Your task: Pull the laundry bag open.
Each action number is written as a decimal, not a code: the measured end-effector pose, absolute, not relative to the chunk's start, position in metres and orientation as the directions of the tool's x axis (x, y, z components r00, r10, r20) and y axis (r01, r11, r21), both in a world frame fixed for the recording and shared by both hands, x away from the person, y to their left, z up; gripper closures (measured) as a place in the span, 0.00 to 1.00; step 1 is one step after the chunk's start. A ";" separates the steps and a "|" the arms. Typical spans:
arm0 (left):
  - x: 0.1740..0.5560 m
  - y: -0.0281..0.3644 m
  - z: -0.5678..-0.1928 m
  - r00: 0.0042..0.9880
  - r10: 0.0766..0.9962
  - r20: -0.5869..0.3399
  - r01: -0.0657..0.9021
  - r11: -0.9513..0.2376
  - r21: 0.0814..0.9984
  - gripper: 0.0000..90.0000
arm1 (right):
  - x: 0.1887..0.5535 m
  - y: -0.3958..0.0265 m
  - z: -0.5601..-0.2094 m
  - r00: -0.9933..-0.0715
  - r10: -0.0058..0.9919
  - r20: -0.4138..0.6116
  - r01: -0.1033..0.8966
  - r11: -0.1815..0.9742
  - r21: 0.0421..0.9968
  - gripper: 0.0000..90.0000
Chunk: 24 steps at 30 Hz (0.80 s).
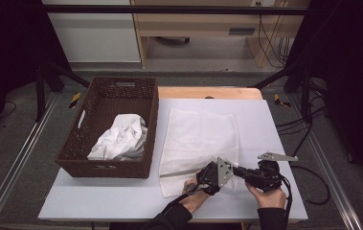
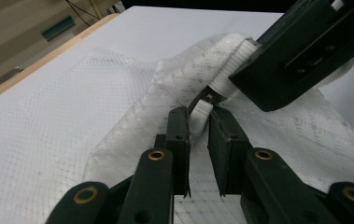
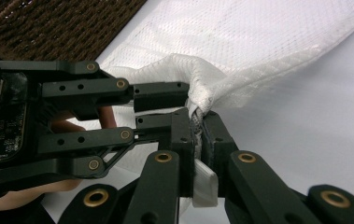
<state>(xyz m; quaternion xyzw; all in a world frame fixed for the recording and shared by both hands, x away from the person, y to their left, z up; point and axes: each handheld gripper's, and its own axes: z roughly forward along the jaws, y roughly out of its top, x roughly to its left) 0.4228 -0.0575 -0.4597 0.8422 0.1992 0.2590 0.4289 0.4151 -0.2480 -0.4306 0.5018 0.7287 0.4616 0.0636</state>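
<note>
The table (image 1: 121,201) carried a basket (image 1: 103,167) with one crumpled cloth (image 1: 121,139) inside — a white mesh towel (image 1: 198,134) lay flat beside it, folding barely begun. The right gripper (image 3: 199,128) had its fingers clamped on the towel's near edge; the left gripper (image 2: 198,122) fingers stood slightly apart around that fold — hold unconfirmed.
</note>
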 end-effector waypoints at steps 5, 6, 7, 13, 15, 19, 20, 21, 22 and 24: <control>0.423 -0.057 -0.461 0.801 0.540 0.260 0.125 -0.575 0.809 0.89 | 0.416 -0.246 -0.432 -0.487 0.791 0.371 0.679 0.076 0.731 0.95; 0.424 -0.057 -0.461 0.803 0.541 0.251 0.132 -0.573 0.809 0.89 | 0.416 -0.246 -0.432 -0.487 0.791 0.370 0.681 0.079 0.728 0.95; 0.425 -0.057 -0.461 0.806 0.542 0.239 0.139 -0.566 0.813 0.89 | 0.416 -0.246 -0.432 -0.485 0.791 0.373 0.684 0.077 0.726 0.95; 0.424 -0.055 -0.460 0.807 0.546 0.226 0.155 -0.564 0.811 0.90 | 0.416 -0.246 -0.433 -0.483 0.794 0.368 0.682 0.077 0.727 0.95; 0.424 -0.055 -0.460 0.809 0.547 0.215 0.166 -0.564 0.809 0.90 | 0.416 -0.246 -0.433 -0.483 0.794 0.369 0.682 0.077 0.727 0.95; 0.425 -0.055 -0.460 0.810 0.546 0.215 0.178 -0.578 0.797 0.90 | 0.417 -0.244 -0.433 -0.481 0.802 0.353 0.681 0.089 0.726 0.95; 0.425 -0.055 -0.460 0.813 0.542 0.211 0.181 -0.580 0.794 0.90 | 0.417 -0.243 -0.433 -0.480 0.802 0.355 0.684 0.089 0.724 0.95; 0.426 -0.055 -0.460 0.814 0.544 0.206 0.185 -0.578 0.795 0.90 | 0.417 -0.243 -0.433 -0.478 0.804 0.354 0.685 0.090 0.723 0.95; 0.426 -0.055 -0.460 0.816 0.542 0.202 0.189 -0.580 0.792 0.90 | 0.417 -0.243 -0.433 -0.477 0.805 0.352 0.685 0.091 0.723 0.95; 0.427 -0.054 -0.460 0.818 0.538 0.203 0.188 -0.584 0.790 0.90 | 0.417 -0.243 -0.433 -0.476 0.808 0.348 0.685 0.092 0.722 0.95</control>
